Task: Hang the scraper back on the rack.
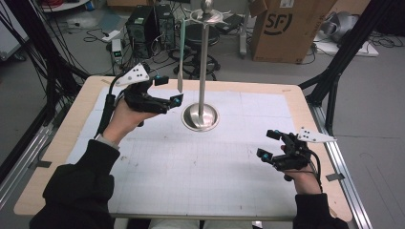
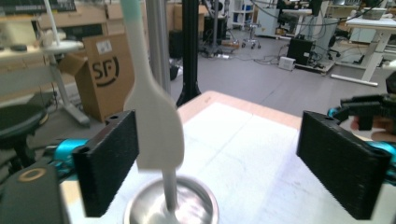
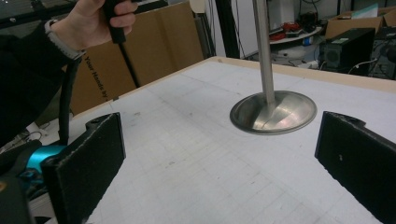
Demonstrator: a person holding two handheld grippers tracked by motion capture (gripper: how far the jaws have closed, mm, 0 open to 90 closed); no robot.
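The table (image 1: 143, 191) is looked down on from above its near edge in the high view, facing forward, with the steel stand (image 1: 203, 71) seen at mid-distance near the far side. In the left gripper view, the stand's base (image 2: 173, 205) is seen from very close, just beyond the jaws, facing across the table toward the room. In the right gripper view, the same base (image 3: 275, 112) is seen from farther off and low (near table level). The stand and the gridded mat (image 1: 191, 162) around it are shared by all three views.
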